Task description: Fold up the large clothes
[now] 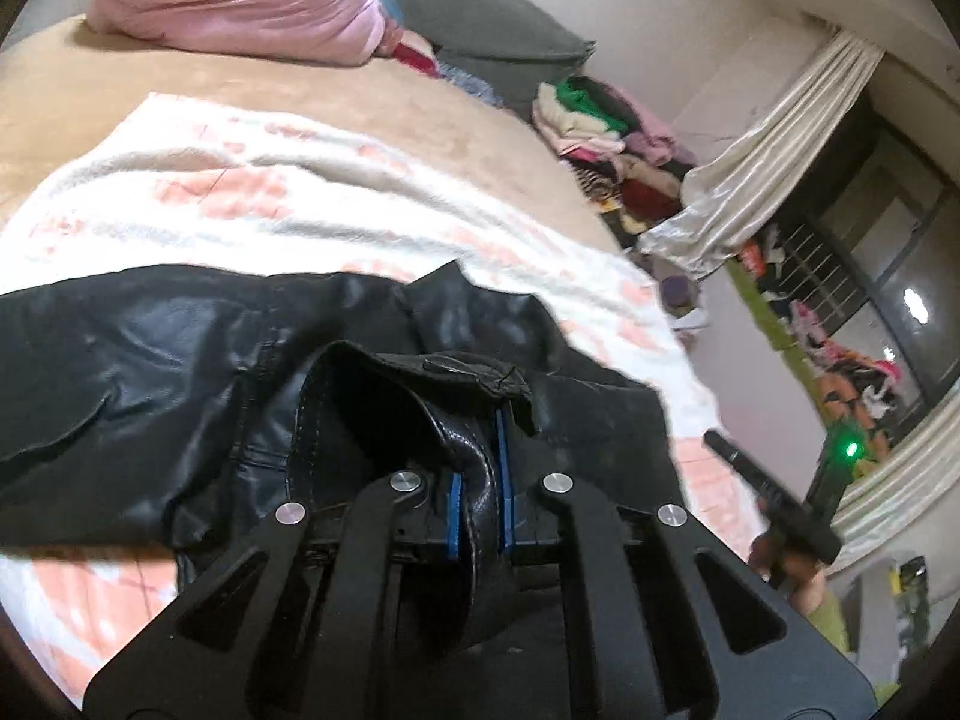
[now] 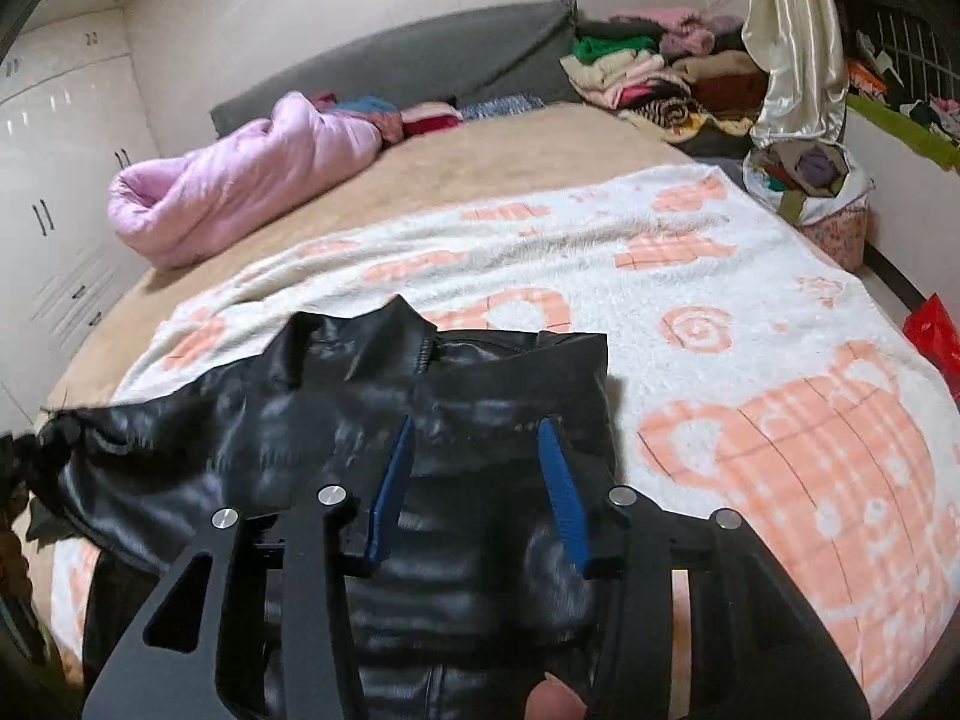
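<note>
A black leather jacket point(image 1: 150, 348) lies spread on a white and peach patterned blanket point(image 1: 252, 180) on the bed. My left gripper point(image 1: 480, 468) is shut on a bunched fold of the jacket's edge, the leather squeezed between its blue pads point(image 1: 453, 516). In the right wrist view the jacket point(image 2: 252, 420) runs off to the left, collar side up. My right gripper point(image 2: 477, 429) stands over its right edge with the blue fingers point(image 2: 561, 498) apart; leather lies between them but they do not press on it. A hand point(image 1: 804, 582) holding the right tool shows at the left view's right edge.
A rolled pink quilt point(image 2: 240, 180) lies at the far left of the tan bed cover point(image 2: 540, 144). A grey headboard cushion point(image 2: 420, 60), piled clothes point(image 2: 648, 72), a cream curtain point(image 2: 792, 30) and a stuffed bag point(image 2: 810, 180) crowd the far right. White wardrobes point(image 2: 54, 180) stand left.
</note>
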`<state>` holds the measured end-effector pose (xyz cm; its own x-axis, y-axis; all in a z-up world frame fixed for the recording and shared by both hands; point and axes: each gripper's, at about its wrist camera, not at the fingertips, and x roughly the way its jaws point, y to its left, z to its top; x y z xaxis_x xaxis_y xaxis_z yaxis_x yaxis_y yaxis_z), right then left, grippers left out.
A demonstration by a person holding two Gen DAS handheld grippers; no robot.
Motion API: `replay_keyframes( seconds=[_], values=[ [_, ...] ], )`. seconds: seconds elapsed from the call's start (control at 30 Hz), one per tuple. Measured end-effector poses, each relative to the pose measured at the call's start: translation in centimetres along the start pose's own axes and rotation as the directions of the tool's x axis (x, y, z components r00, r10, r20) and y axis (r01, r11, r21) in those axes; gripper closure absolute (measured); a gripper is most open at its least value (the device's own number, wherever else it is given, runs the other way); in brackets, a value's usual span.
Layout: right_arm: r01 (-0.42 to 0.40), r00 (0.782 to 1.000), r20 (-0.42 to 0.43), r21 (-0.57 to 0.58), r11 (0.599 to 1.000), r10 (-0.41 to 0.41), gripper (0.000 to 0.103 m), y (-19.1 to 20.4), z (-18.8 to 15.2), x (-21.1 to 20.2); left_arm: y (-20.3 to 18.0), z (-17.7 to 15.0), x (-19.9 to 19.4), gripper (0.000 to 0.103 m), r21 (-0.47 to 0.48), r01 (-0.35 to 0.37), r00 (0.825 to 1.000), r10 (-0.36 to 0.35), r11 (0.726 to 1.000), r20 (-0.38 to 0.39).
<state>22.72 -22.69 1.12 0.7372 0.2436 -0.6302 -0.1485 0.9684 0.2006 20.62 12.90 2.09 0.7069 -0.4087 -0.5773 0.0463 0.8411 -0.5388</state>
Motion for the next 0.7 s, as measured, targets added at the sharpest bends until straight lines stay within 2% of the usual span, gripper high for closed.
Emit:
replay_keyframes(
  seconds=[0.1,0.2,0.33,0.4,0.53,0.6,0.63,0.7],
  values=[
    [0.026,0.999,-0.039,-0.048,0.998,-0.028,0.061,0.9,0.5,2.8,1.5,-0.7,0.9,0.1,0.005,-0.048,0.999,0.048,0.999,-0.014],
    [0.062,0.991,-0.113,-0.037,0.997,-0.066,0.061,0.6,0.5,5.4,3.0,-1.7,1.8,0.1,-0.002,-0.09,0.995,0.09,0.996,-0.041],
    [0.178,0.962,-0.202,-0.046,0.983,-0.183,0.061,-1.0,-0.6,8.7,5.0,-2.9,3.5,0.1,-0.025,-0.137,0.987,0.135,0.99,-0.093],
    [0.171,0.96,-0.225,-0.005,0.985,-0.168,0.061,-2.5,-1.3,9.9,5.7,-3.6,4.4,0.099,-0.033,-0.146,0.984,0.141,0.989,-0.112],
    [0.161,0.966,-0.206,0.002,0.987,-0.157,0.059,-2.6,-1.7,9.5,6.1,-3.5,4.3,0.098,-0.056,-0.123,0.987,0.117,0.991,-0.107],
    [0.129,0.977,-0.174,-0.003,0.992,-0.128,0.049,-2.2,-1.5,7.8,5.9,-3.3,3.4,0.088,-0.062,-0.11,0.99,0.104,0.992,-0.093],
    [0.105,0.982,-0.159,0.004,0.995,-0.103,0.047,-1.9,-1.4,6.9,5.8,-3.0,2.7,0.082,-0.061,-0.102,0.992,0.097,0.993,-0.076],
    [0.06,0.99,-0.129,-0.005,0.998,-0.06,0.039,-0.9,-1.7,4.9,4.9,-2.5,1.0,0.081,-0.035,-0.124,0.991,0.123,0.992,-0.044]
  ],
)
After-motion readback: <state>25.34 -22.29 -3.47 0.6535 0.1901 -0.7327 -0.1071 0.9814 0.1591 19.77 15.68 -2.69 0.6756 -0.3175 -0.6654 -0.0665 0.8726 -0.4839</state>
